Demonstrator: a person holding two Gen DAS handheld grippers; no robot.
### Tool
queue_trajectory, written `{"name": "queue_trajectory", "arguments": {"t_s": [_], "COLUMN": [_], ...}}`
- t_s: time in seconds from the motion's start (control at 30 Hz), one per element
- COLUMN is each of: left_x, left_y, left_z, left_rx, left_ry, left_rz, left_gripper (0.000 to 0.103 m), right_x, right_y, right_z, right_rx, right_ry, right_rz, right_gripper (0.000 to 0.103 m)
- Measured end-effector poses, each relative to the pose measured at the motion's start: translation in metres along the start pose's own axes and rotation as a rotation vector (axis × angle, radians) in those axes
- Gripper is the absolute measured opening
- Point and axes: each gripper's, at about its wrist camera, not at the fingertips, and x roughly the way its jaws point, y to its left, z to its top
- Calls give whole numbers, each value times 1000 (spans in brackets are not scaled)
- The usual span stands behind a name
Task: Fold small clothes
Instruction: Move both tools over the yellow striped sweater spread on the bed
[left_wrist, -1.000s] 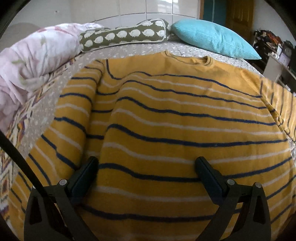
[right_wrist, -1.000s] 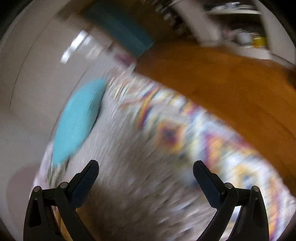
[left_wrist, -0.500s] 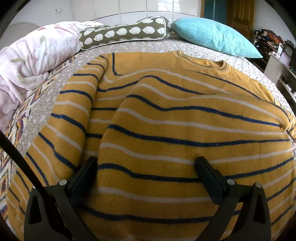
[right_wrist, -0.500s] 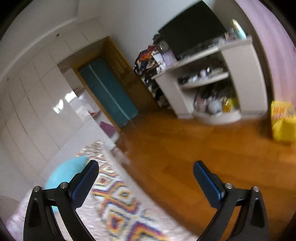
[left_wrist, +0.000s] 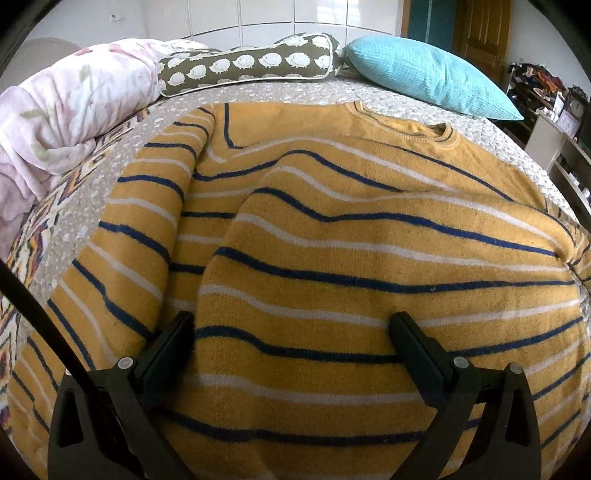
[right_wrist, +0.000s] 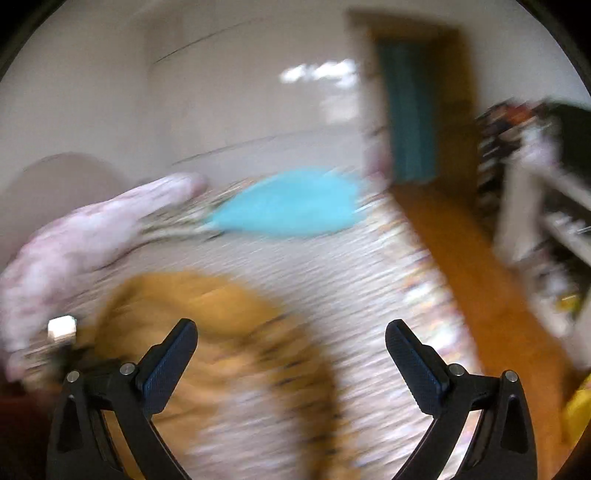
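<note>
A mustard-yellow sweater (left_wrist: 332, 240) with navy and white stripes lies spread on the bed, collar toward the pillows, left sleeve along its left side. My left gripper (left_wrist: 291, 343) is open, just above the sweater's lower body, holding nothing. In the right wrist view the picture is motion-blurred; the sweater (right_wrist: 207, 332) shows as an orange patch at lower left. My right gripper (right_wrist: 291, 350) is open and empty, above the bed to the sweater's right.
A pink floral duvet (left_wrist: 62, 122) is bunched at the left. A green sheep-print bolster (left_wrist: 247, 62) and a teal pillow (left_wrist: 432, 81) lie at the head. White shelves (right_wrist: 546, 240) and wooden floor (right_wrist: 480, 295) are to the right.
The right gripper swung from facing the floor and shelves back toward the bed and sweater. The left view shifted slightly; the sweater's right side now looks drawn in and rumpled.
</note>
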Motion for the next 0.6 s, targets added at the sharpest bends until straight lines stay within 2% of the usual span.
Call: {"name": "queue_trajectory", "arguments": {"t_s": [0.03,0.1,0.17,0.27,0.4,0.47,0.53,0.6], "left_x": [0,0,0,0,0,0,0,0], "left_y": [0,0,1,1,1,1,1,1], "left_z": [0,0,0,0,0,0,0,0], "left_rx": [-3,-7,-7,-9,-7,-7,-8,-7], "left_ry": [0,0,-2,-2,-3,-3,-4,-4], "left_rz": [-4,-8,-8,-9,-7,-7,-9,-8], "left_gripper": [103,103,103,103,103,103,103,103], "right_x": [-5,-24,-46,-98,-142,-134,-97,-41], "right_y": [17,48,67,90,118,129,141,152], "right_z": [-5,-18,-25,-31,-21,-21,-26,-34], "right_rx": [16,17,-11,-53,-117,-137,-146,-170], "right_ry": [33,92,129,145,79,72,113,162], "right_rz": [84,172,166,107,39,42,26,9], "right_gripper": [103,103,103,103,103,103,103,103]}}
